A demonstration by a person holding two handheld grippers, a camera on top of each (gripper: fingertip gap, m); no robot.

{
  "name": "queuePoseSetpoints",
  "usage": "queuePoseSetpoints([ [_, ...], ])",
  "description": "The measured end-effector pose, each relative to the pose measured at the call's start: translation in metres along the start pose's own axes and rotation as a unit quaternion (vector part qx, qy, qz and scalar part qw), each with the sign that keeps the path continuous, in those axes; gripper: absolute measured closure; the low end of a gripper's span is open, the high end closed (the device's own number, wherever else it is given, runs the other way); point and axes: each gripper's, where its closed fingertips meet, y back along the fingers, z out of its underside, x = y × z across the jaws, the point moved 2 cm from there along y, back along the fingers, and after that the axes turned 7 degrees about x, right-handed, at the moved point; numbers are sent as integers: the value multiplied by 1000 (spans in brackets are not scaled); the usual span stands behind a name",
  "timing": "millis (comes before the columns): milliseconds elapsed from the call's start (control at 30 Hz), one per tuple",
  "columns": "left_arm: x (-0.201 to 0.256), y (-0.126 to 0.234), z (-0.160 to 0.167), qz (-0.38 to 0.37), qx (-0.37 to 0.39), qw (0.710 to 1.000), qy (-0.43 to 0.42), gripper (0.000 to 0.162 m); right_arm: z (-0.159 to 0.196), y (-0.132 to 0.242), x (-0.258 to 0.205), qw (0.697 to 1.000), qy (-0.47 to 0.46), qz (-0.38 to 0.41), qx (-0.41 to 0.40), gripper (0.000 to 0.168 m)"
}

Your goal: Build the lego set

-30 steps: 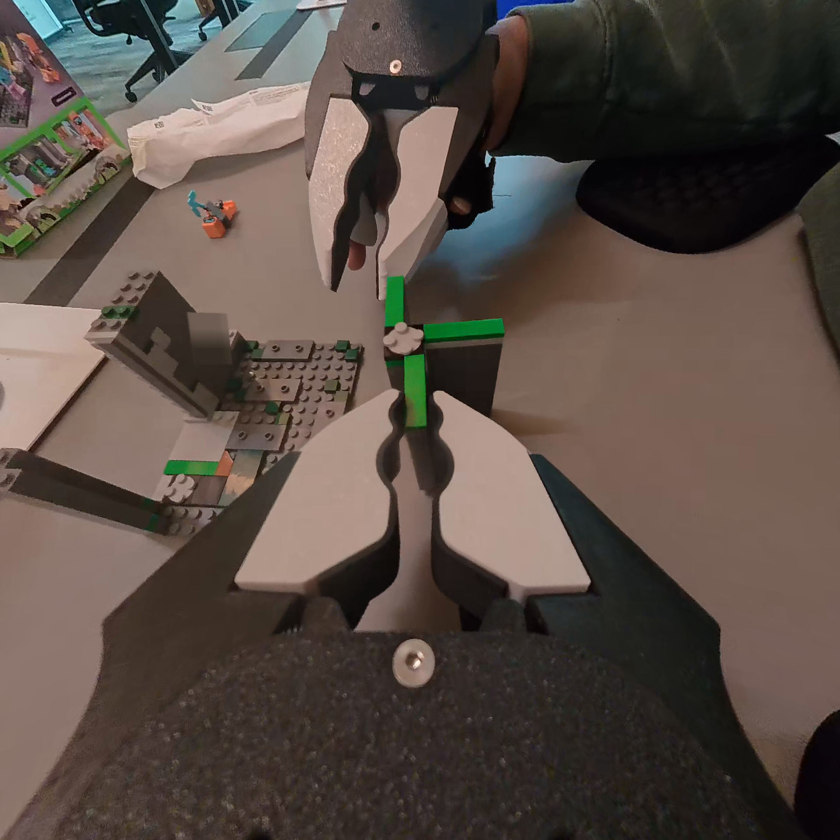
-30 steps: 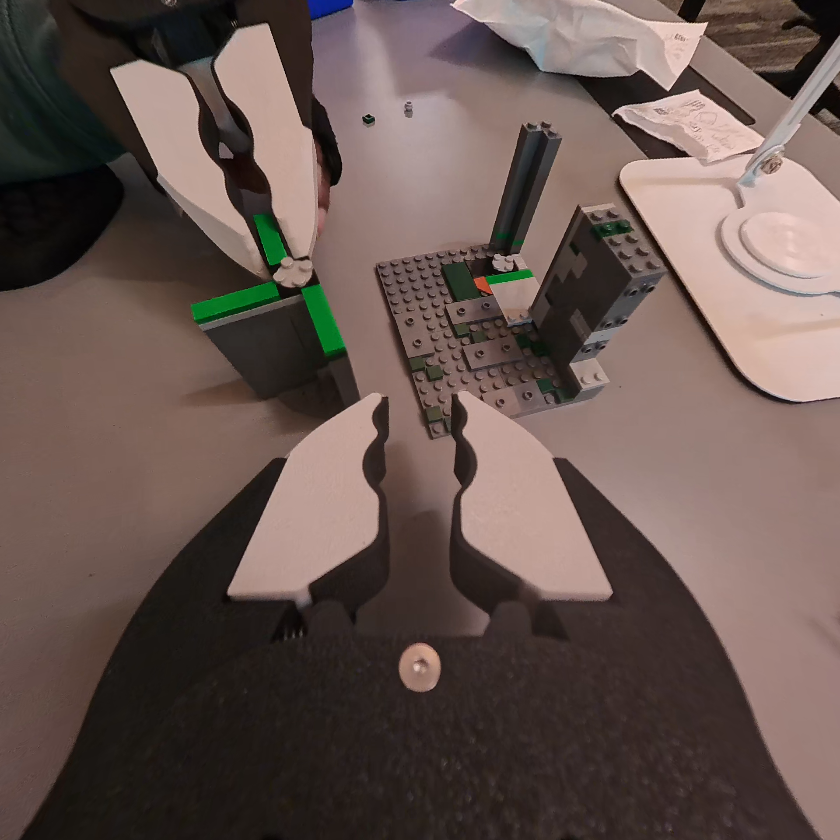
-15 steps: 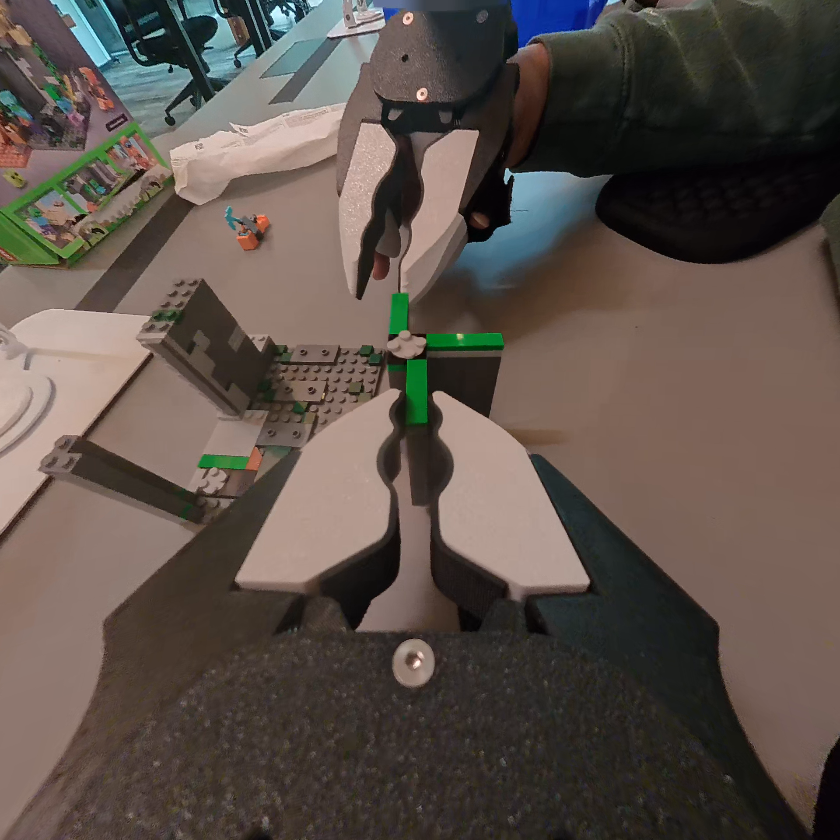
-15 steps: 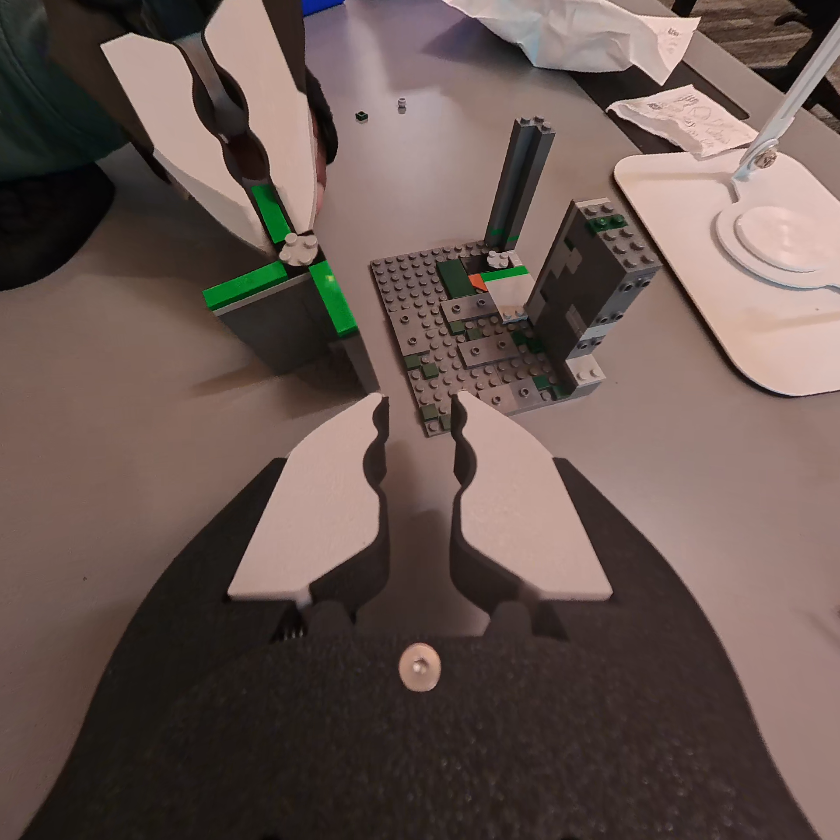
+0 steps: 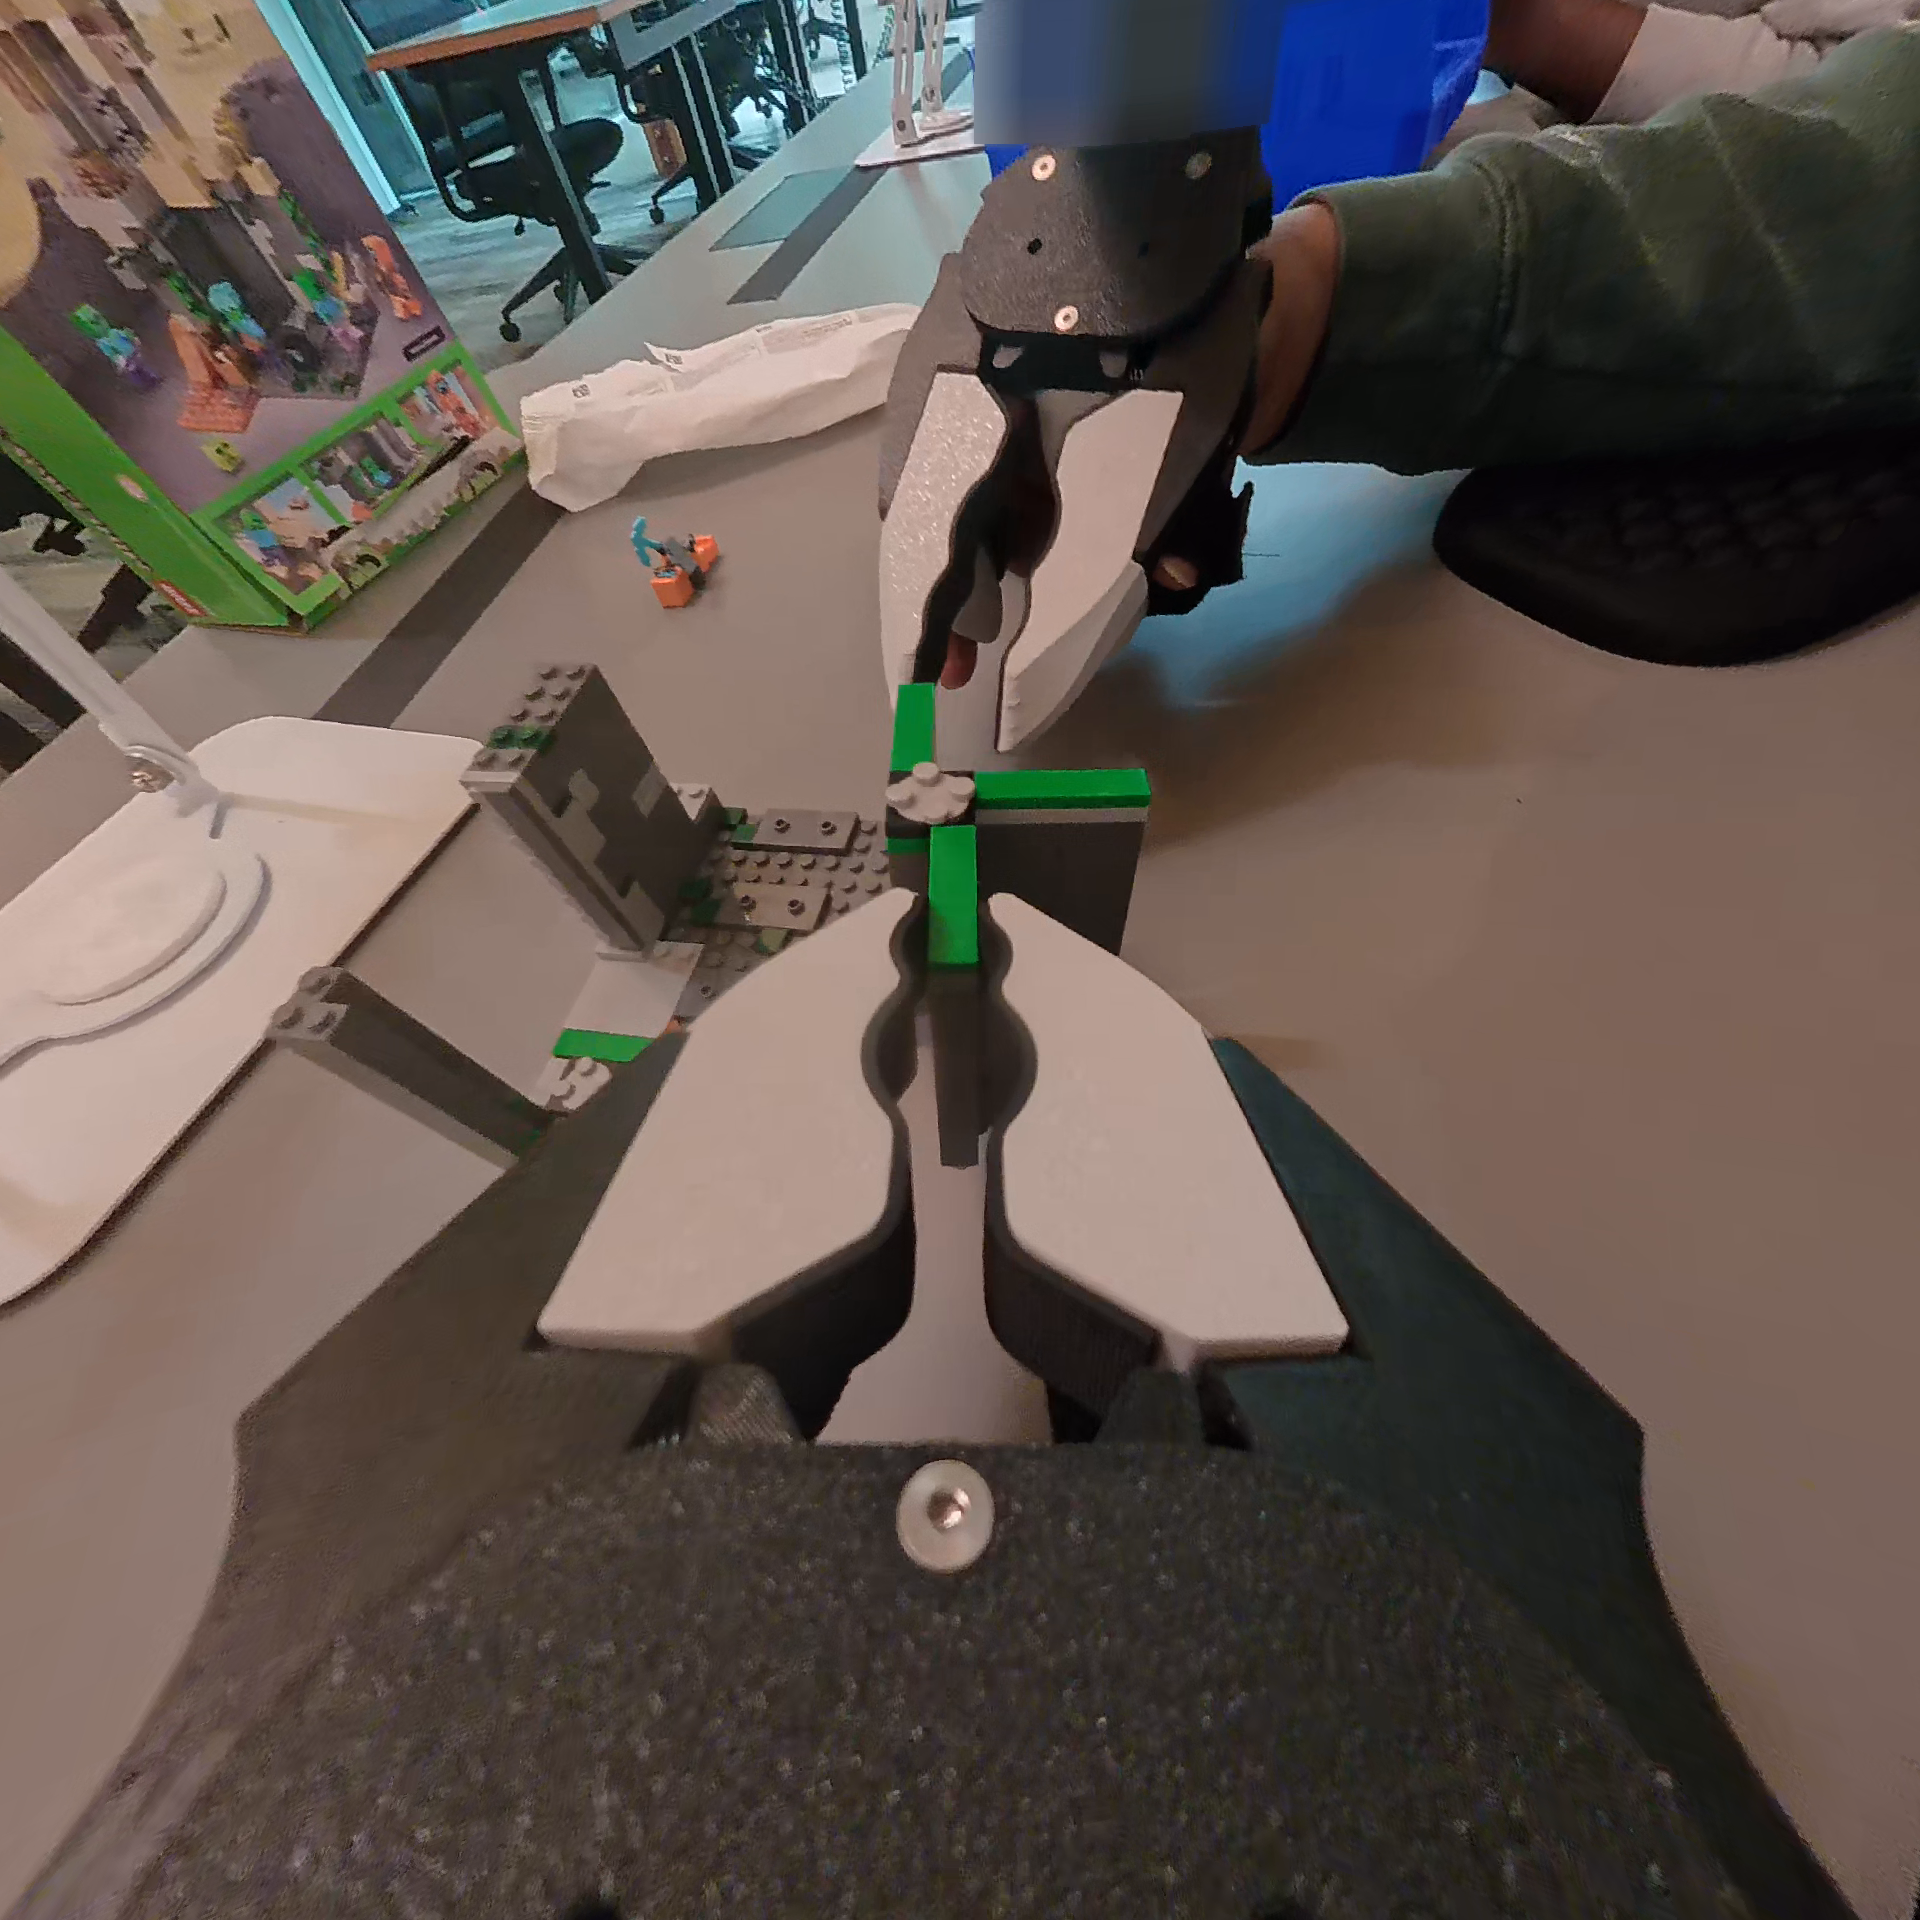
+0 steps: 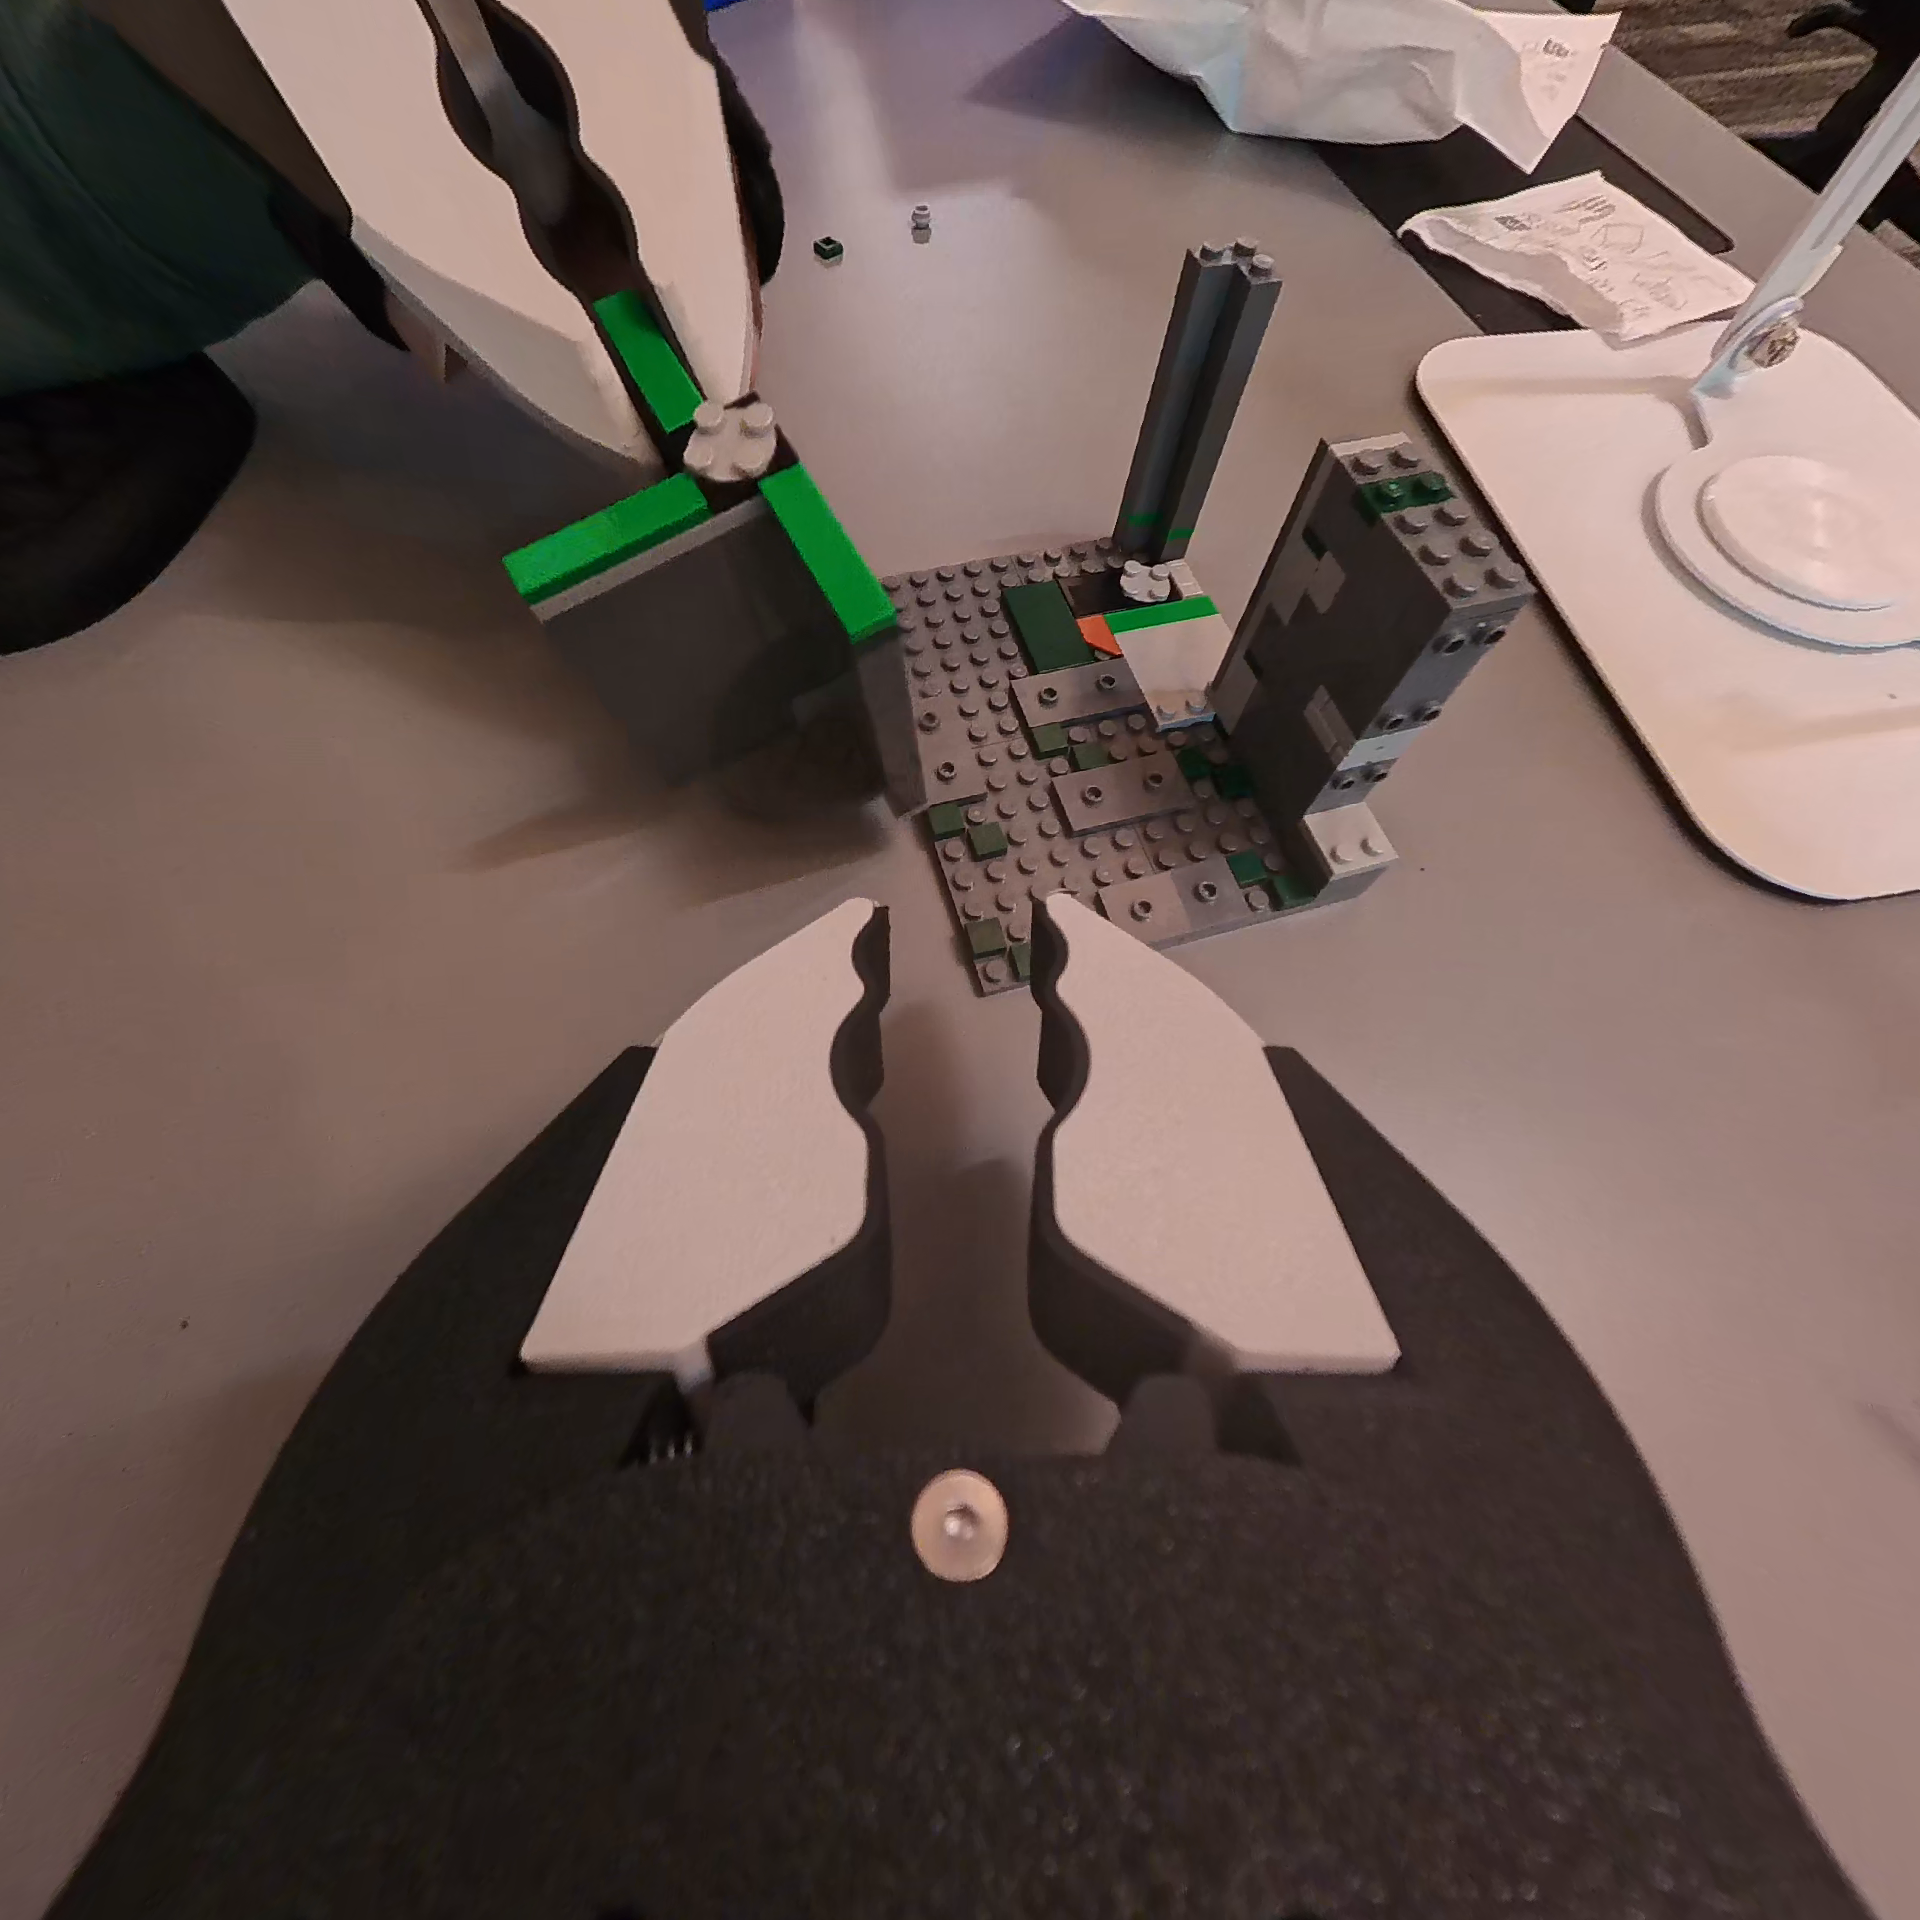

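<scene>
My left gripper (image 5: 951,920) is shut on one wing of a cross-shaped dark grey wall piece (image 5: 1049,873) with green tiles on top and a round light grey stud at its centre. In the right wrist view the piece (image 6: 717,623) stands upright against the left edge of the studded grey baseplate (image 6: 966,675), with the left gripper (image 6: 665,364) clamped on its far wing. My right gripper (image 6: 961,920) is open and empty, low over the table by the plate's near edge. It shows beyond the piece in the left wrist view (image 5: 971,675).
On the baseplate stand a dark grey tower (image 6: 1351,644) and a thin tall pillar (image 6: 1205,384). A white lamp base (image 6: 1662,644) lies to the right. White paper bags (image 6: 1351,73), a set box (image 5: 208,312), a small orange figure (image 5: 675,566) and two tiny loose pieces (image 6: 828,247) lie farther off. Spacing between my two grippers at the tips: around 10 centimeters. About 12 centimeters separates my left fingertips from the thin tall pillar (image 6: 1205,384).
My left gripper has carried the cross-shaped wall piece sideways until it meets the baseplate's edge. The right gripper stays open and has shifted a little.
</scene>
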Motion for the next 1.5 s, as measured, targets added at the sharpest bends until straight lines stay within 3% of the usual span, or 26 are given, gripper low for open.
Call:
queuePoseSetpoints([
  [900,-63,26,-12,-227,30,972,48,154,2,-2,-2,1000,0,-2,-6,143],
  [1500,-79,-5,11,-361,-16,920,154,154,-9,-3,-9,1000,5,-7,10,143],
])
